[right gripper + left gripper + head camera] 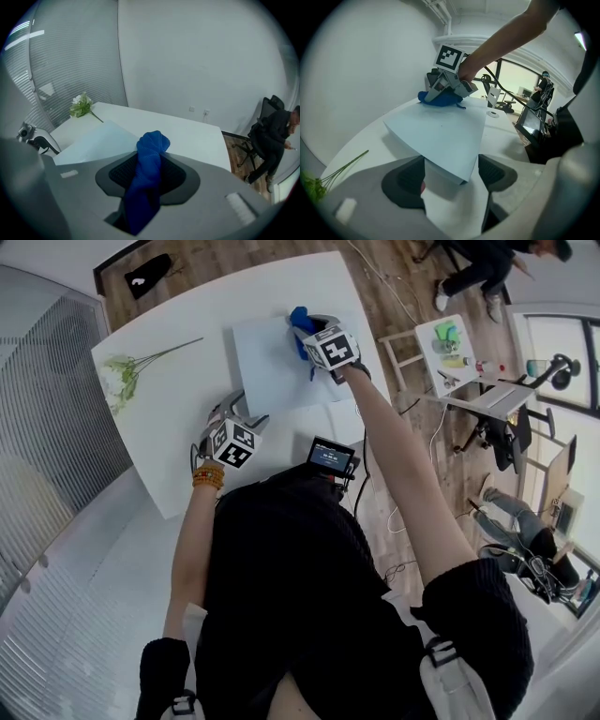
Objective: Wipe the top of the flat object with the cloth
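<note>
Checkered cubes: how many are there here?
2. One cube rides on the left claw at the flat board's near corner; the other cube rides on the right claw, holding the blue cloth at its far edge. No others show.

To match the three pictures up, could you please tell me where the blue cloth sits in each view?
Head view: the blue cloth is top centre, in the right gripper, at the far edge of the pale flat object.
Left gripper view: upper centre, at the flat object's far end.
Right gripper view: centre, clamped between this gripper's jaws.
Shared landmark: the flat object.
</note>
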Tool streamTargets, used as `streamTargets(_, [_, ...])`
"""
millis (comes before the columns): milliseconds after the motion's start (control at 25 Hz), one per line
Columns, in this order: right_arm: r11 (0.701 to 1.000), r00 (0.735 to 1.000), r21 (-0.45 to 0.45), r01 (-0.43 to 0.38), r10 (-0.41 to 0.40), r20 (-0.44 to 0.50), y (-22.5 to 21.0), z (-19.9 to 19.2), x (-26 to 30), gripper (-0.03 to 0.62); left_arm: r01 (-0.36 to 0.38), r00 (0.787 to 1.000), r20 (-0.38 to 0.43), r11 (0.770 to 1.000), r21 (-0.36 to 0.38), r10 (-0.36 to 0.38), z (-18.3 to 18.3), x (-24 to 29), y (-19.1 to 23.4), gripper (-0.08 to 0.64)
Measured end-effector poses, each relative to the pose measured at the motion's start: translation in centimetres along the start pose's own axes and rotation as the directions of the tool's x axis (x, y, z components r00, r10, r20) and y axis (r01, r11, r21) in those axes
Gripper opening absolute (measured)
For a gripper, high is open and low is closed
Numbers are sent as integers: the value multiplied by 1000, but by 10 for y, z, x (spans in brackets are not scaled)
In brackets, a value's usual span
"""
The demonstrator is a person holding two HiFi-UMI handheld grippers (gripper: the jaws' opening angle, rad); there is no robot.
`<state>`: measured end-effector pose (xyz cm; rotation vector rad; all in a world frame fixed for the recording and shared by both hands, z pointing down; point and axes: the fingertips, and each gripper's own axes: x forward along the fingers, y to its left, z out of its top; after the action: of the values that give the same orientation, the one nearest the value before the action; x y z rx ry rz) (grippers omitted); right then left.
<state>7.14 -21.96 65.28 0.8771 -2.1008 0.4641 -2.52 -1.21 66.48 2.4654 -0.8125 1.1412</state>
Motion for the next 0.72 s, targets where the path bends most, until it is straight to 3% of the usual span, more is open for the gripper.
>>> streamTargets(480, [999, 999, -11, 31, -30, 29, 13, 8, 2, 147, 9, 1000, 11, 1000, -6, -9, -1, 0, -1, 367])
streamTargets(720, [999, 999, -53, 9, -7, 43, 32, 14, 7, 146, 10, 1000, 9, 1000, 0, -10, -1, 0, 0, 365])
